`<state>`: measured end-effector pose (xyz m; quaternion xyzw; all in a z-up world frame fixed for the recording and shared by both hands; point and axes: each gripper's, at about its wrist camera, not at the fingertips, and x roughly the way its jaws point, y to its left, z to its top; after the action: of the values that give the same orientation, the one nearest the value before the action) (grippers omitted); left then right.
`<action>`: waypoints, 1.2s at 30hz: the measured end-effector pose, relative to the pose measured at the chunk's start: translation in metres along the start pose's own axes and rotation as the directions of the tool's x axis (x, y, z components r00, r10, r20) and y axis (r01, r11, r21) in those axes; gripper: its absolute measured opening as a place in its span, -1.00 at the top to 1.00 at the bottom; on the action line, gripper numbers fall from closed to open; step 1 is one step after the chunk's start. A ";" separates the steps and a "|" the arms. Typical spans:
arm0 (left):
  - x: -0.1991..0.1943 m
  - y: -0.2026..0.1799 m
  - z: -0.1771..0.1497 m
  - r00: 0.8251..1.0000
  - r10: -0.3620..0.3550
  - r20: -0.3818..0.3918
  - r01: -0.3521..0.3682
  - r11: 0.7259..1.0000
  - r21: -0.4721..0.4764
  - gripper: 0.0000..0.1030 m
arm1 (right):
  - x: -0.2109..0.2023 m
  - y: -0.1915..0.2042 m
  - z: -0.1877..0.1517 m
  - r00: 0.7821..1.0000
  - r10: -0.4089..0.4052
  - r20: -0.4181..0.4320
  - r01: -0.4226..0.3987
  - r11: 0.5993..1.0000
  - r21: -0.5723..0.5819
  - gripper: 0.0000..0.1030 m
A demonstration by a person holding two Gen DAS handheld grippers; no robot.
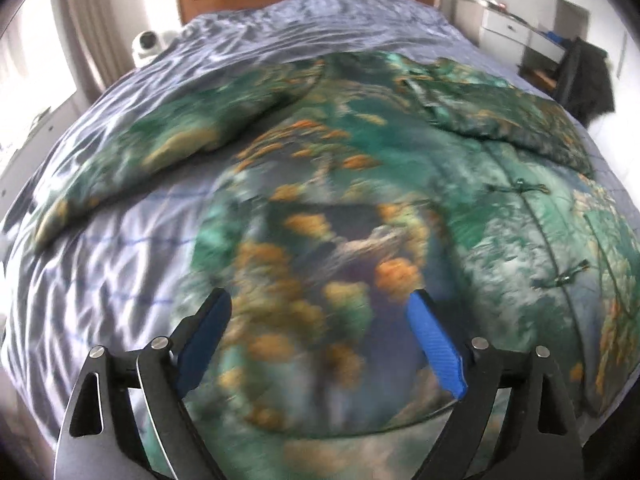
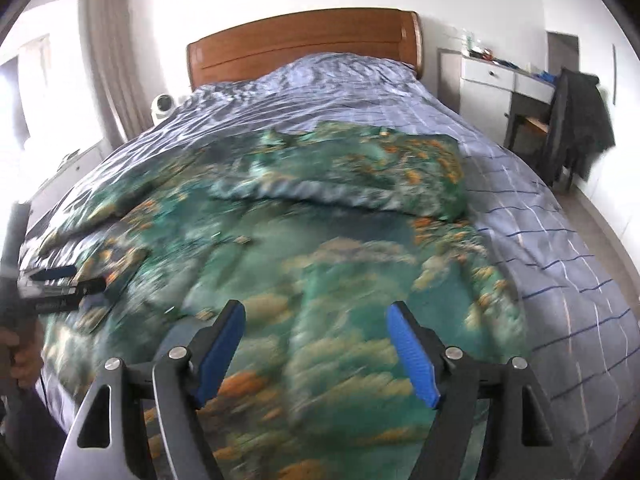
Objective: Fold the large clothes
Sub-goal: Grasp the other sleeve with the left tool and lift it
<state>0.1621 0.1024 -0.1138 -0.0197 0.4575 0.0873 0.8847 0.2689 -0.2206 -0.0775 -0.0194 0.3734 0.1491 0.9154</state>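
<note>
A large green garment point(image 1: 344, 208) with an orange and teal print lies spread flat on the bed, its sleeves out to the left and right. It also fills the right wrist view point(image 2: 320, 248), where one sleeve point(image 2: 360, 176) is folded across the top. My left gripper point(image 1: 320, 304) is open and empty above the garment's lower part. My right gripper point(image 2: 316, 316) is open and empty above the garment's lower right part. The left gripper also shows at the left edge of the right wrist view point(image 2: 84, 276), low over the garment.
The bed has a blue-grey checked cover point(image 2: 540, 216) and a wooden headboard point(image 2: 304, 48). A white desk point(image 2: 504, 80) and a chair with a dark coat point(image 2: 580, 120) stand to the right. A small white device point(image 2: 162, 106) sits left of the bed, near curtains.
</note>
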 end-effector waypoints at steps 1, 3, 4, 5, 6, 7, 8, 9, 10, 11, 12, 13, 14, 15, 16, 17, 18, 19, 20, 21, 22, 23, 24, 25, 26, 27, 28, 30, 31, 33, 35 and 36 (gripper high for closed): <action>0.002 0.007 -0.001 1.000 0.008 -0.003 -0.008 1.000 -0.023 -0.77 | -0.003 0.007 -0.004 1.000 -0.001 0.005 0.001 1.000 -0.022 -0.46; 0.004 0.022 -0.006 1.000 0.017 -0.015 -0.018 0.997 -0.073 -0.77 | -0.010 0.018 -0.012 1.000 -0.005 0.010 0.005 0.999 -0.054 -0.46; 0.006 0.028 -0.009 1.000 0.018 -0.019 -0.020 0.995 -0.096 -0.77 | -0.012 0.022 -0.015 1.000 0.001 0.006 0.000 0.998 -0.062 -0.46; 0.007 0.035 -0.012 1.000 0.018 -0.024 -0.021 0.993 -0.120 -0.77 | -0.014 0.025 -0.018 1.000 0.005 0.002 -0.005 0.998 -0.064 -0.46; 0.008 0.043 -0.014 0.999 0.016 -0.030 -0.020 0.989 -0.145 -0.78 | -0.017 0.027 -0.021 1.000 0.010 -0.002 -0.010 0.998 -0.065 -0.46; 0.010 0.051 -0.017 0.999 0.009 -0.037 -0.015 0.984 -0.176 -0.78 | -0.018 0.030 -0.023 1.000 0.011 -0.005 -0.011 0.998 -0.067 -0.46; 0.012 0.060 -0.018 0.999 -0.003 -0.043 -0.007 0.978 -0.210 -0.79 | -0.021 0.032 -0.026 1.000 0.011 -0.007 -0.011 0.997 -0.074 -0.46; 0.014 0.069 -0.019 0.999 -0.015 -0.048 0.003 0.970 -0.244 -0.79 | -0.022 0.034 -0.028 1.000 0.009 -0.006 -0.009 0.997 -0.081 -0.46; 0.017 0.080 -0.018 0.998 -0.032 -0.049 0.017 0.957 -0.290 -0.79 | -0.025 0.035 -0.031 1.000 0.001 -0.002 -0.001 0.996 -0.094 -0.46; 0.019 0.089 -0.017 0.998 -0.047 -0.048 0.029 0.944 -0.329 -0.79 | -0.025 0.036 -0.033 1.000 -0.004 0.000 0.004 0.995 -0.101 -0.46; 0.023 0.102 -0.014 0.997 -0.068 -0.043 0.047 0.923 -0.383 -0.79 | -0.026 0.036 -0.035 1.000 -0.010 -0.001 0.010 0.994 -0.108 -0.46; 0.024 0.112 -0.013 0.996 -0.080 -0.036 0.057 0.906 -0.419 -0.79 | -0.026 0.036 -0.037 1.000 -0.013 -0.006 0.013 0.994 -0.111 -0.46; 0.027 0.124 -0.010 0.996 -0.086 -0.027 0.064 0.887 -0.458 -0.79 | -0.026 0.036 -0.039 1.000 -0.012 -0.012 0.011 0.994 -0.109 -0.46; 0.029 0.133 -0.007 0.996 -0.087 -0.018 0.067 0.871 -0.486 -0.79 | -0.027 0.035 -0.039 1.000 -0.011 -0.016 0.009 0.994 -0.105 -0.46; 0.032 0.149 -0.002 0.996 -0.088 -0.001 0.074 0.848 -0.525 -0.79 | -0.027 0.034 -0.040 1.000 -0.010 -0.018 0.008 0.995 -0.102 -0.46; 0.033 0.161 0.001 0.996 -0.085 0.015 0.079 0.828 -0.555 -0.79 | -0.028 0.034 -0.040 1.000 -0.011 -0.018 0.009 0.995 -0.102 -0.46; 0.036 0.176 0.006 0.997 -0.077 0.032 0.081 0.804 -0.590 -0.79 | -0.028 0.034 -0.040 1.000 -0.012 -0.019 0.010 0.995 -0.104 -0.46; 0.039 0.195 0.012 0.996 -0.066 0.056 0.087 0.769 -0.634 -0.79 | -0.029 0.034 -0.040 1.000 -0.014 -0.018 0.012 0.994 -0.108 -0.46; 0.041 0.211 0.016 0.996 -0.057 0.073 0.091 0.739 -0.668 -0.79 | -0.029 0.035 -0.040 1.000 -0.017 -0.017 0.015 0.994 -0.111 -0.46; 0.045 0.227 0.020 0.995 -0.044 0.085 0.091 0.703 -0.706 -0.80 | -0.030 0.035 -0.040 1.000 -0.019 -0.015 0.017 0.993 -0.113 -0.46; 0.050 0.244 0.024 0.996 -0.029 0.088 0.085 0.660 -0.746 -0.80 | -0.031 0.035 -0.041 1.000 -0.019 -0.013 0.018 0.993 -0.115 -0.46; 0.057 0.265 0.028 0.995 -0.017 0.095 0.086 0.600 -0.795 -0.81 | -0.032 0.036 -0.041 1.000 -0.021 -0.012 0.020 0.993 -0.116 -0.46; 0.064 0.279 0.030 0.995 -0.016 0.095 0.088 0.558 -0.825 -0.81 | -0.032 0.037 -0.042 1.000 -0.022 -0.012 0.020 0.993 -0.117 -0.46; 0.071 0.290 0.032 0.996 -0.016 0.086 0.082 0.526 -0.847 -0.81 | -0.031 0.038 -0.042 1.000 -0.020 -0.016 0.018 0.993 -0.118 -0.46; 0.080 0.300 0.034 0.997 -0.022 0.071 0.072 0.495 -0.866 -0.81 | -0.030 0.038 -0.042 1.000 -0.016 -0.021 0.013 0.993 -0.118 -0.46; 0.088 0.306 0.035 0.998 -0.030 0.057 0.064 0.474 -0.878 -0.80 | -0.030 0.039 -0.043 1.000 -0.014 -0.026 0.011 0.993 -0.120 -0.46; 0.098 0.314 0.037 0.999 -0.040 0.038 0.051 0.445 -0.894 -0.77 | -0.029 0.041 -0.043 0.999 -0.012 -0.033 0.007 0.992 -0.123 -0.46; 0.105 0.318 0.036 0.999 -0.027 0.029 0.037 0.405 -0.914 -0.63 | -0.028 0.045 -0.044 0.999 -0.005 -0.041 -0.001 0.991 -0.134 -0.46; 0.104 0.318 0.037 0.999 -0.015 0.035 0.038 0.394 -0.919 -0.42 | -0.028 0.047 -0.044 0.999 -0.003 -0.042 -0.003 0.990 -0.142 -0.46; 0.102 0.315 0.041 0.999 -0.008 0.043 0.043 0.403 -0.914 0.16 | -0.028 0.049 -0.046 0.999 -0.003 -0.041 -0.004 0.988 -0.153 -0.46; 0.100 0.309 0.047 1.000 -0.003 0.027 0.025 0.442 -0.897 0.73 | -0.026 0.050 -0.047 0.999 0.004 -0.048 -0.011 0.988 -0.151 -0.46; 0.097 0.309 0.050 1.000 0.008 0.020 0.014 0.456 -0.890 0.73 | -0.025 0.050 -0.047 0.999 0.006 -0.053 -0.013 0.989 -0.145 -0.46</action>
<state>0.2044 0.4253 -0.1499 -0.4780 0.3353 0.3118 0.7496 0.2056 -0.1860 -0.0903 -0.0880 0.3855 0.1796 0.9008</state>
